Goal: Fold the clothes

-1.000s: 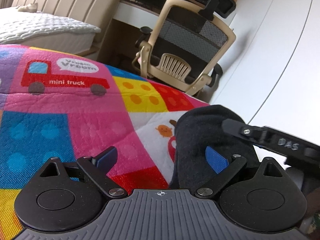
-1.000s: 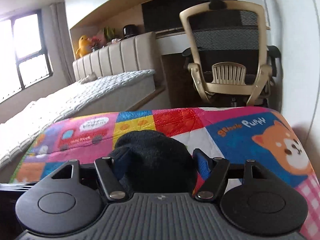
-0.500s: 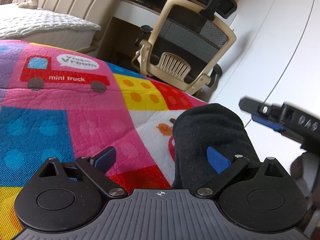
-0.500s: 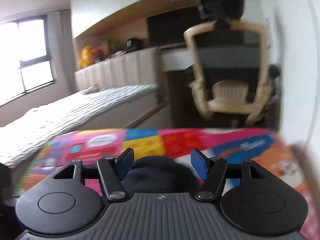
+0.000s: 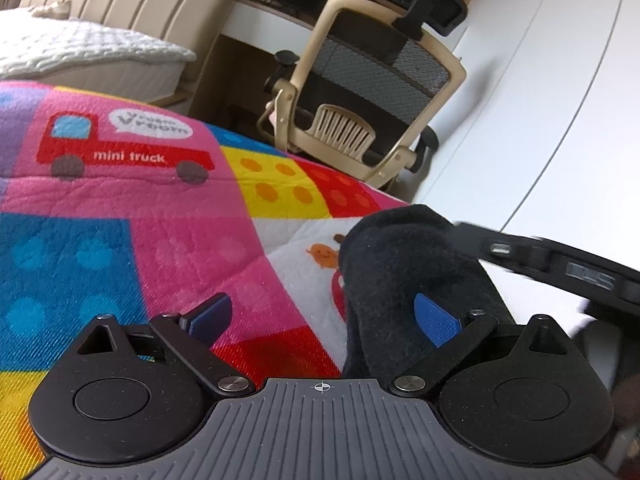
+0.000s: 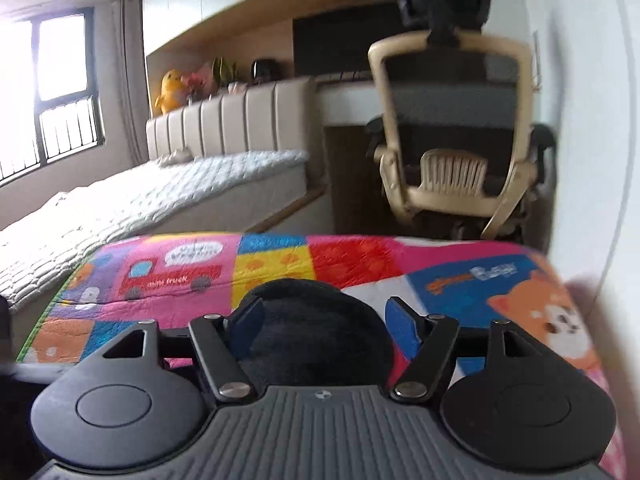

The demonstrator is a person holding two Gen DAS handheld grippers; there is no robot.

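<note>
Both claws stand open: left claw (image 5: 324,316) beside the black garment (image 5: 404,276), right claw (image 6: 324,316) around it, gripping nothing. It lies bundled on the colourful quilt (image 5: 120,240), apparently already folded; little seems left.

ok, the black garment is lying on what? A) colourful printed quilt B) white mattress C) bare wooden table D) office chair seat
A: the black garment sits on the colourful printed quilt, between the open fingers of the right gripper.
</note>
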